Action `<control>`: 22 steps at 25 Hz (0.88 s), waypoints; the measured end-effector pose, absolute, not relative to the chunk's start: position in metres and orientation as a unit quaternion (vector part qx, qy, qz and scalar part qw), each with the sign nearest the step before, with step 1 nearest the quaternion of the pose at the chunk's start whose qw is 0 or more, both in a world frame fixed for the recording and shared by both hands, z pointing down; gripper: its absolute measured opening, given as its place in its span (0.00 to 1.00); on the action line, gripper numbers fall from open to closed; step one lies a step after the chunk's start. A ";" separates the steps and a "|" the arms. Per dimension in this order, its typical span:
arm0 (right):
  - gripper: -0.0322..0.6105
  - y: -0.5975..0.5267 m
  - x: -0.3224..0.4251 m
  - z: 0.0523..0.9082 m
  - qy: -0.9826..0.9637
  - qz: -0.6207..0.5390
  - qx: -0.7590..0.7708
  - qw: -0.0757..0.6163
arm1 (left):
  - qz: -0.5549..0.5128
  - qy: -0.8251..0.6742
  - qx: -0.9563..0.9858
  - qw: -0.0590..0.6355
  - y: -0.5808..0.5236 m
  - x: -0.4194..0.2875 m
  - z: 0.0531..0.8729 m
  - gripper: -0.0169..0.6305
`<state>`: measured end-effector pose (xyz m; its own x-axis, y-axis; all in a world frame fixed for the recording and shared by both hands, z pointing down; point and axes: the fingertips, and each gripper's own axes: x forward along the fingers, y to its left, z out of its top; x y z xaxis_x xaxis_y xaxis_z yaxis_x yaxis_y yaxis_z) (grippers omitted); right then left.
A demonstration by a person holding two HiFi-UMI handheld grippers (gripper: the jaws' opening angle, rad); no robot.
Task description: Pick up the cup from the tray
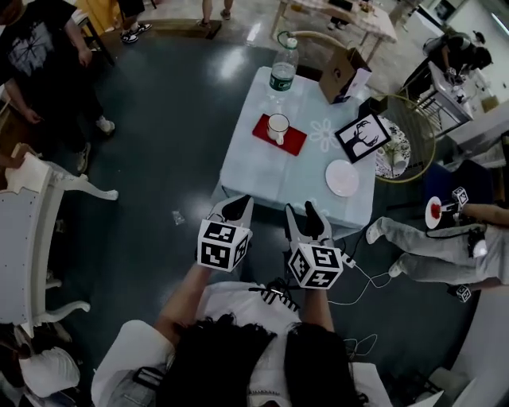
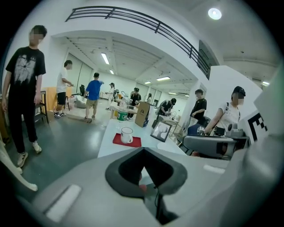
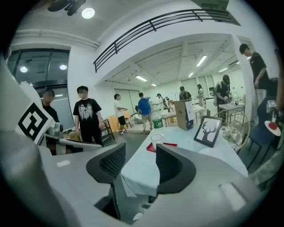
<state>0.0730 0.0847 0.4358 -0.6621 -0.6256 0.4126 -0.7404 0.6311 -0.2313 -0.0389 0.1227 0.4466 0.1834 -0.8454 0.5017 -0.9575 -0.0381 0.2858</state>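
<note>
My left gripper (image 1: 235,208) and right gripper (image 1: 305,211) are grey with black pads (image 3: 108,164) and white, black-marked cubes (image 1: 223,245); my shirt (image 1: 238,298) is white.

Left hand-held gripper (image 1: 236,206) pinched together — right hand-held gripper (image 1: 306,213) spread, empty.

Dim and underexposed, the head view shows a dark floor (image 1: 159,119) catching pale glare from overhead lights at upper centre. Both gripper views are bright, lit by ceiling strip lights (image 2: 105,58) and a round lamp (image 2: 214,13) at upper right. Fisheye distortion bows the railing (image 3: 146,26) and blackens every corner. In the foreground, the left gripper (image 2: 143,153) and right gripper (image 3: 140,155) sit soft, out of focus.
</note>
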 end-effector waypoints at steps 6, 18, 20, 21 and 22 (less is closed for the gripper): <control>0.47 0.037 0.040 0.442 -0.882 0.200 0.398 0.153 | 0.107 -0.613 0.727 0.288 0.075 -0.073 0.450 0.03; 0.53 -0.013 -0.014 0.451 -0.873 0.195 0.415 0.165 | 0.119 -0.592 0.744 0.286 0.021 -0.125 0.454 0.03; 0.53 -0.020 -0.018 0.450 -0.874 0.191 0.415 0.166 | 0.120 -0.589 0.746 0.286 0.015 -0.127 0.454 0.03; 0.54 -0.024 -0.020 0.450 -0.875 0.187 0.415 0.168 | 0.120 -0.588 0.747 0.286 0.012 -0.128 0.455 0.03; 0.55 -0.028 -0.022 0.450 -0.876 0.183 0.413 0.170 | 0.120 -0.588 0.746 0.287 0.010 -0.130 0.456 0.03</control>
<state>-0.0220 -0.0284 0.4496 -0.6008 -0.6614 0.4489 -0.7858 0.5918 -0.1797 -0.1297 0.0097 0.4558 0.2789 -0.8095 0.5167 -0.9472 -0.1431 0.2870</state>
